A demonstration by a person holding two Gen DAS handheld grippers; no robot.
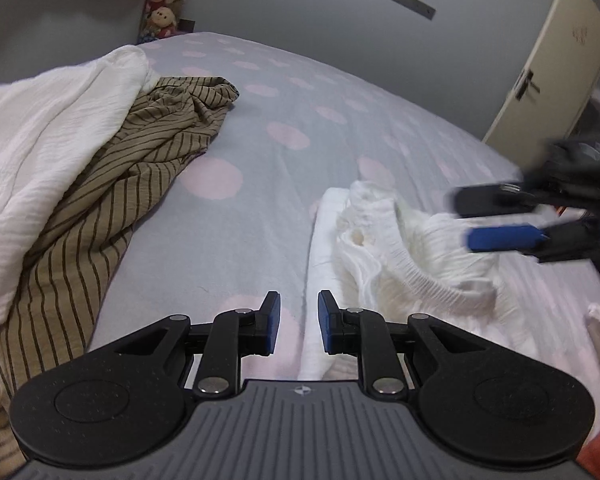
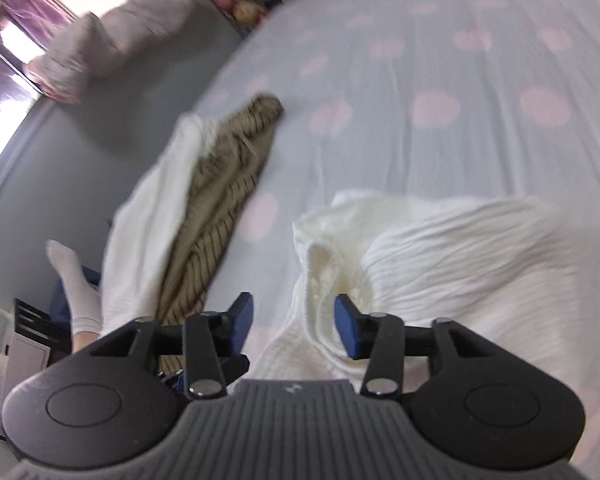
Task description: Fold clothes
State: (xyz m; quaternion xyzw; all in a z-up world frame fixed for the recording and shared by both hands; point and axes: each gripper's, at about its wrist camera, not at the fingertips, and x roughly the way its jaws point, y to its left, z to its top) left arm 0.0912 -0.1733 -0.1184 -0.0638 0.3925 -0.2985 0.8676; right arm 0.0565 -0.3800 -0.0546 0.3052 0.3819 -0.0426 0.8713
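Grey bedsheet (image 1: 292, 92) with pink dots covers the bed that serves as work surface, and both tools hang above it. The left gripper (image 1: 299, 328) has its blue pads parted with nothing between them. The right gripper (image 2: 294, 326) is also parted and empty, just over the white ribbed garment (image 2: 452, 252), whose gathered edge is rumpled beside the left tool. This garment lies bunched, not flat and not in a neat fold, so by my judgement its folding is not complete. Further left, a striped brown garment (image 1: 140, 168) and a white crinkled garment (image 1: 48, 152) lie together in a loose heap, also without any fold. No finished folded pile is visible in either view.
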